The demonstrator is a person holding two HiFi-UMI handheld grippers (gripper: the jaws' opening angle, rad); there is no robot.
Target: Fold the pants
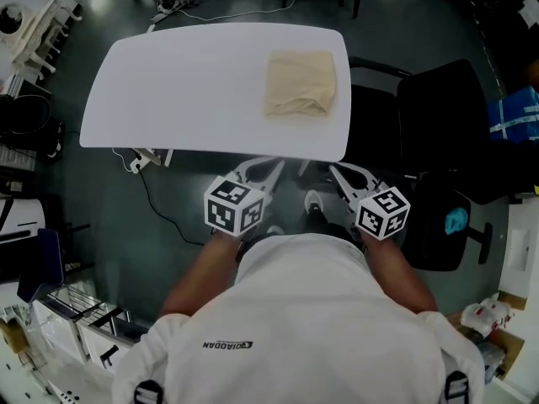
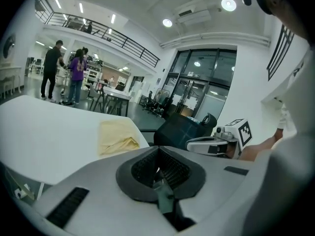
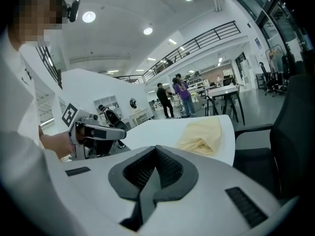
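While only gripper views show bystanders (image 2: 74,75), the left hand-held gripper (image 2: 158,163) and right hand-held gripper (image 3: 156,168) sit closed, empty.

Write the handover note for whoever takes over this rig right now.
Left claw: shut, empty, held at the torso, short of the table.
Right claw: shut, empty, beside the left one.
Pants: in a compact folded pile at the table's right end, touched by neither claw.
Done: the fold, by the look of it.
Left: likely nothing; perhaps square up a loose edge.
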